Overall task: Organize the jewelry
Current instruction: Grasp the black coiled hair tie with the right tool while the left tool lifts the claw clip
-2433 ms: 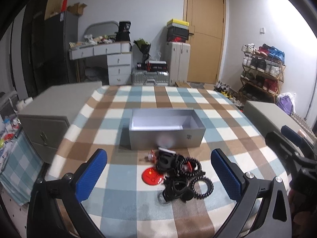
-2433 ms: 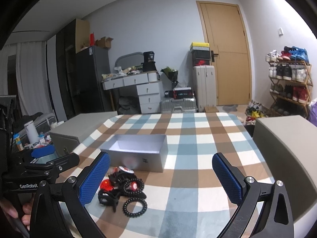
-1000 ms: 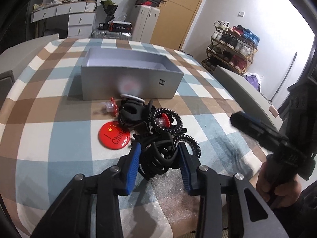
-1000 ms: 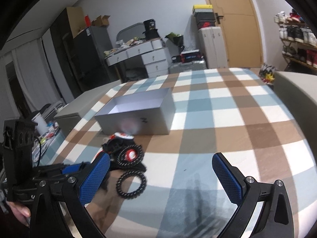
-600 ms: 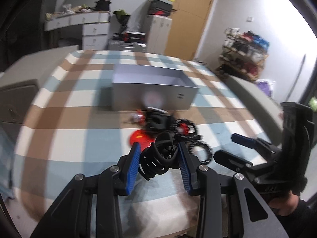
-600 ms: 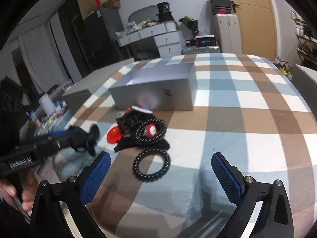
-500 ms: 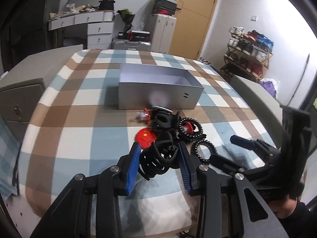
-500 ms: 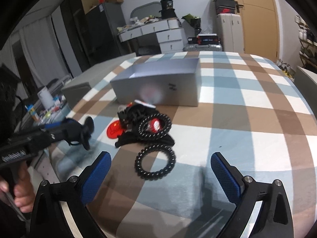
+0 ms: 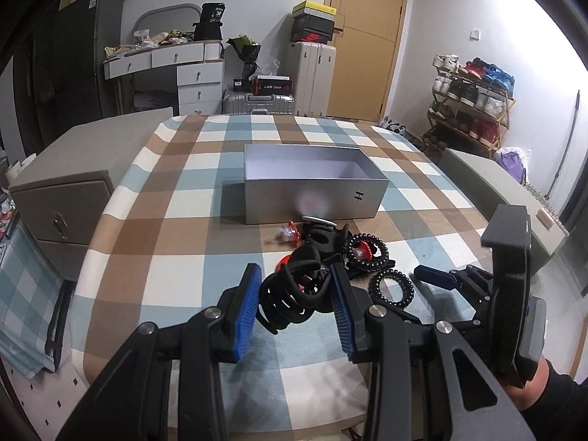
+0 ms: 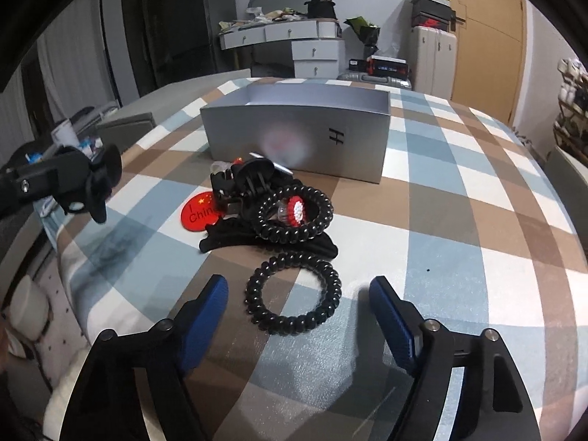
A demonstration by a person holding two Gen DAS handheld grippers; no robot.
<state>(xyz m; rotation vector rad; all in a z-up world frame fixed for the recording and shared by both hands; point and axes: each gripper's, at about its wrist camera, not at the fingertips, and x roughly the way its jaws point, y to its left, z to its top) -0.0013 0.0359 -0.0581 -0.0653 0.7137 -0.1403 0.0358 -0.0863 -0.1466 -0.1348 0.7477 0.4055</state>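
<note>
Left gripper (image 9: pixel 296 294): blue pads clamped on a black claw hair clip (image 9: pixel 294 296), one pad on each flank. The clip sits raised off the checked tablecloth (image 9: pixel 176 228), with its curved teeth toward the camera.

Right gripper (image 10: pixel 297 305): jaws closing, pads not pressing on anything. A black spiral hair tie (image 10: pixel 293 293) lies flat on the cloth between and just ahead of the two blue pads, clear of both. In the left wrist view the same gripper comes in from the right, its blue tip just beside that hair tie, with a hand (image 9: pixel 533 386) in a dark sleeve on its handle.

Just beyond the right fingertips is the pile:
- black fabric band (image 10: pixel 235 237), lying flat, nearest edge of the pile
- second black spiral hair tie (image 10: pixel 294 215), resting on the band and ringed around a small red-and-white piece (image 10: pixel 296 211)
- round red badge (image 10: pixel 198 211) with yellow stars and partly hidden white lettering, left of the pile, partly tucked under it
- second black claw clip (image 10: pixel 242 180), at the far side of the pile
- small clear-and-red trinket (image 9: pixel 288 234); detail too small to tell

Behind the pile, farthest from both grippers: open silver box (image 10: pixel 294 128), long side toward the cameras, "H" mark on the front wall. The visible interior shows only bare white lining.
</note>
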